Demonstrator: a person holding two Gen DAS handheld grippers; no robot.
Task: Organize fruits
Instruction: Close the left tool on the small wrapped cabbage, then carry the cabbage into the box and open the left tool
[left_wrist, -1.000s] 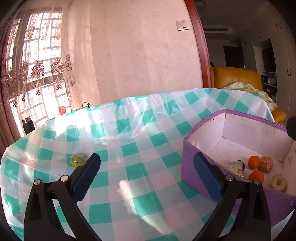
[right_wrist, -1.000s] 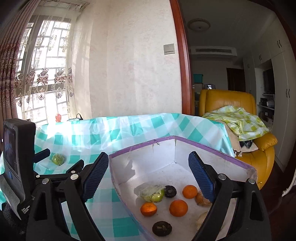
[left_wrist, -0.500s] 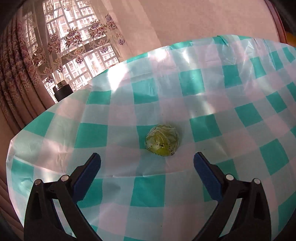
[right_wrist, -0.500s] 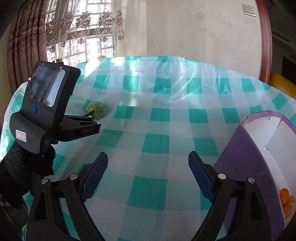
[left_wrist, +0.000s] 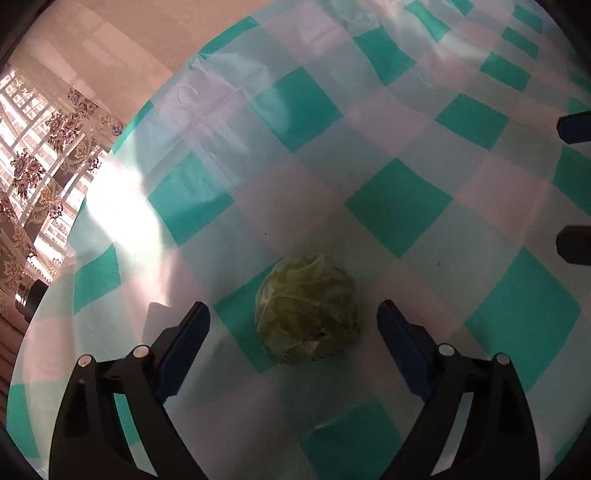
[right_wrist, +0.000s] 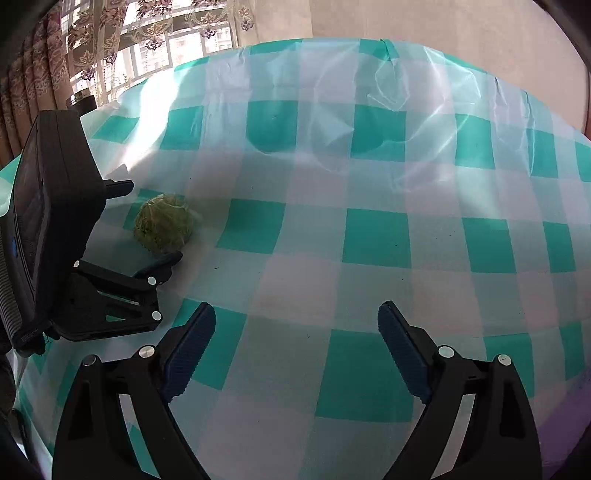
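One wrapped green fruit (left_wrist: 308, 308) sits alone on the checked desk (left_wrist: 399, 206), near its window-side edge, and the left gripper (left_wrist: 293, 325) hangs right over it with its jaws spread wide, one blue pad on either side of the fruit and neither touching it. Nothing is held. The right gripper (right_wrist: 297, 349) is off to the side over bare cloth, its jaws just as wide and empty; from its view the fruit (right_wrist: 163, 223) lies well apart from it, next to the left gripper's tips.

To do this pickup well, I'd say the left gripper should sink a little further so the pads meet the fruit at its widest part, then close gently and evenly. The thin wrapping looks slippery, and a round thing squeezed too high may squirt out or roll toward the desk's edge.

Compared with half a second ago, the left gripper has come much closer: the fruit then lay ahead of the pads, now it is between them. A second ago the purple box of fruit was in both views; now at most a purple sliver at the right view's lower corner.
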